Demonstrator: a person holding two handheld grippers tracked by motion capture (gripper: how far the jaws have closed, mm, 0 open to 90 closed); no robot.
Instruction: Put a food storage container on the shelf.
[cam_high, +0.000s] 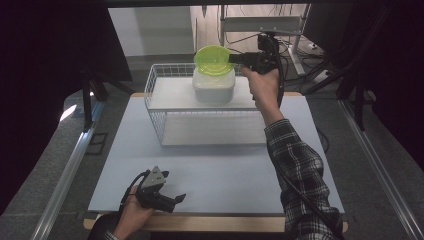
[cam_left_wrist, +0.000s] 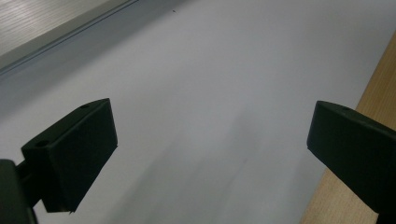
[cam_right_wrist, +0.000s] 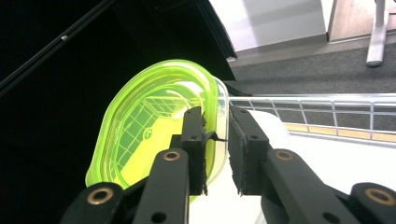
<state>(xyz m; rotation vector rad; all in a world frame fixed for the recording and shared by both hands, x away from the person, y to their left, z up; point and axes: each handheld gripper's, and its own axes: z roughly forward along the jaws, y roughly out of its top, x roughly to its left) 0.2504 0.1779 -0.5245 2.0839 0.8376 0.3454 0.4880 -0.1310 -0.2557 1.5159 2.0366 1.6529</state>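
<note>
The left gripper (cam_high: 172, 198) was rested near the table's (cam_high: 225, 170) front edge, jaws spread on nothing. Farther off, the green bowl (cam_right_wrist: 159, 126) was held above the white container (cam_high: 214, 86) on the wire rack (cam_high: 200, 120); its rim stood between the right gripper's (cam_right_wrist: 217, 140) jaws, seemingly just loosened. Release and withdrawal were judged to remain.

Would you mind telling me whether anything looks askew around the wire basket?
The green bowl sits tilted on the white container inside the wire basket, its rim between the right tongs, so it is not resting flat.
</note>
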